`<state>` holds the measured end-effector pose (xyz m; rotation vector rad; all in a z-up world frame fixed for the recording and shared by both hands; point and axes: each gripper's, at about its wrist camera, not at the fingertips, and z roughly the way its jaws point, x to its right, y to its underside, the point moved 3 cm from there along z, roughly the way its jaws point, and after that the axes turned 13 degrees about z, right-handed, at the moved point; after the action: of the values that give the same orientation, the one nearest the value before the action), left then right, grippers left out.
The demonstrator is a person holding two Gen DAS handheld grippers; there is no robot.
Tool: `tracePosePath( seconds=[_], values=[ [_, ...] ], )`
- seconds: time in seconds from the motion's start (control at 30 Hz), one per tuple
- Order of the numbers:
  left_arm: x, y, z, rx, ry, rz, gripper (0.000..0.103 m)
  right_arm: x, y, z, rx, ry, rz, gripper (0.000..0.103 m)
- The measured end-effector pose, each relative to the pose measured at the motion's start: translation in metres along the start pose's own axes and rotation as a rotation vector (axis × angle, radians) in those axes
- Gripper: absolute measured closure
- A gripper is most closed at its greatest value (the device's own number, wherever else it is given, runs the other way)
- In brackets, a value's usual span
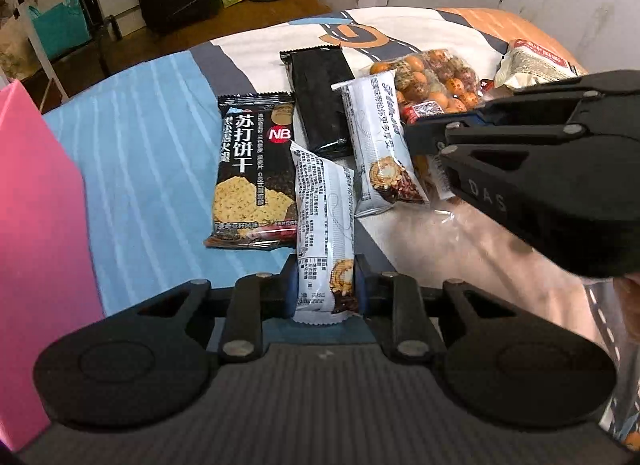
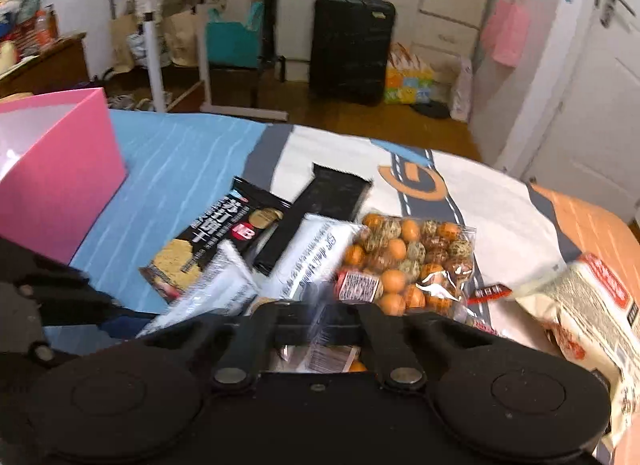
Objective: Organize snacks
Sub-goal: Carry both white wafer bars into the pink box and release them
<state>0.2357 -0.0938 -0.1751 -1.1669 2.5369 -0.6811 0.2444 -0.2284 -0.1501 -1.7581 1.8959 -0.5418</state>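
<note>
The left gripper [image 1: 325,292] is held low and level, its two fingers [image 1: 291,293] drawn in close and pressed against what is clamped between them. The right gripper [image 1: 430,133] is reached in from the right side, angled downward, its fingers [image 1: 424,141] brought nearly together; whether anything is gripped cannot be told, as its own view is blurred.

White snack bar [image 1: 326,225] w/ black print, between left tongs [image 1: 326,291]. Ahead-left: black cracker pack [image 1: 254,169], white lettering, red logo. Far left: pink box [image 1: 36,225]. Bedsheet [image 1: 148,145] blue w/ white stripes. Ahead of right tongs [image 2: 320,329]: orange/brown ball bag [image 2: 412,257].
</note>
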Motion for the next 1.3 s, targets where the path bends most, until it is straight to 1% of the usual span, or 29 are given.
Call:
tracePosePath(
  seconds=[0.03, 0.07, 0.1, 0.13, 0.2, 0.23, 0.27, 0.33, 0.4, 0.47, 0.53, 0.57, 0.6, 0.63, 0.67, 0.7, 0.77, 0.83, 0.9, 1.03, 1.13, 1.23, 1.3],
  values=[
    [0.0, 0.0, -0.003, 0.004, -0.012, 0.002, 0.077, 0.002, 0.001, 0.0, -0.004, -0.019, 0.013, 0.102],
    [-0.002, 0.001, -0.006, -0.003, -0.026, -0.006, 0.077, 0.004, 0.003, 0.001, -0.022, -0.039, 0.028, 0.099],
    [-0.004, 0.002, -0.008, -0.011, -0.024, -0.02, 0.077, 0.006, 0.004, 0.002, -0.039, -0.059, 0.049, 0.098],
    [-0.007, 0.003, -0.01, -0.012, -0.01, -0.037, 0.077, 0.009, 0.005, 0.001, -0.036, -0.075, 0.071, 0.097],
    [-0.013, 0.006, -0.013, -0.012, 0.013, -0.07, 0.077, 0.013, 0.006, -0.003, -0.016, -0.112, 0.097, 0.091],
    [-0.016, 0.007, -0.014, -0.014, 0.018, -0.084, 0.077, 0.013, 0.006, -0.003, -0.008, -0.125, 0.093, 0.083],
    [-0.018, 0.009, -0.014, -0.016, 0.02, -0.094, 0.077, 0.012, 0.007, -0.003, 0.0, -0.138, 0.089, 0.078],
    [-0.021, 0.011, -0.014, -0.018, 0.02, -0.121, 0.077, 0.011, 0.007, -0.001, 0.003, -0.166, 0.086, 0.074],
    [-0.025, 0.012, -0.014, -0.012, 0.021, -0.151, 0.077, 0.008, 0.007, 0.006, -0.021, -0.18, 0.083, 0.067],
    [-0.026, 0.013, -0.015, -0.009, 0.013, -0.156, 0.077, 0.003, 0.006, 0.016, -0.044, -0.182, 0.078, 0.062],
    [-0.026, 0.013, -0.015, -0.007, -0.007, -0.153, 0.077, -0.004, 0.006, 0.022, -0.039, -0.166, 0.045, 0.062],
    [-0.026, 0.013, -0.015, -0.008, -0.013, -0.151, 0.077, -0.009, 0.007, 0.024, -0.032, -0.144, 0.011, 0.062],
    [-0.027, 0.013, -0.015, -0.008, -0.015, -0.152, 0.077, -0.013, 0.007, 0.024, -0.023, -0.115, -0.017, 0.063],
    [-0.027, 0.013, -0.015, -0.01, -0.015, -0.155, 0.077, -0.015, 0.009, 0.024, -0.02, -0.098, -0.029, 0.067],
    [-0.027, 0.013, -0.015, -0.014, -0.015, -0.153, 0.077, -0.017, 0.009, 0.022, -0.016, -0.091, -0.031, 0.071],
    [-0.026, 0.014, -0.016, -0.016, -0.015, -0.151, 0.077, -0.017, 0.009, 0.019, -0.011, -0.09, -0.022, 0.072],
    [-0.025, 0.014, -0.019, -0.019, -0.021, -0.145, 0.077, -0.017, 0.011, 0.011, -0.011, -0.082, -0.002, 0.073],
    [-0.023, 0.015, -0.023, -0.029, -0.021, -0.139, 0.077, -0.017, 0.013, 0.004, -0.031, -0.072, 0.012, 0.073],
    [-0.021, 0.018, -0.03, -0.028, -0.014, -0.134, 0.077, -0.018, 0.016, -0.006, -0.049, -0.071, 0.03, 0.073],
    [-0.018, 0.028, -0.044, -0.04, -0.011, -0.137, 0.077, -0.022, 0.025, -0.025, -0.055, -0.07, 0.056, 0.073],
    [-0.016, 0.038, -0.055, -0.048, 0.024, -0.162, 0.077, -0.025, 0.031, -0.04, -0.068, -0.096, 0.078, 0.073],
    [-0.01, 0.047, -0.067, -0.053, 0.026, -0.152, 0.077, -0.03, 0.038, -0.054, -0.097, -0.108, 0.08, 0.073],
    [-0.006, 0.053, -0.075, -0.055, 0.054, -0.157, 0.077, -0.034, 0.044, -0.062, -0.136, -0.111, 0.065, 0.073]
  ],
)
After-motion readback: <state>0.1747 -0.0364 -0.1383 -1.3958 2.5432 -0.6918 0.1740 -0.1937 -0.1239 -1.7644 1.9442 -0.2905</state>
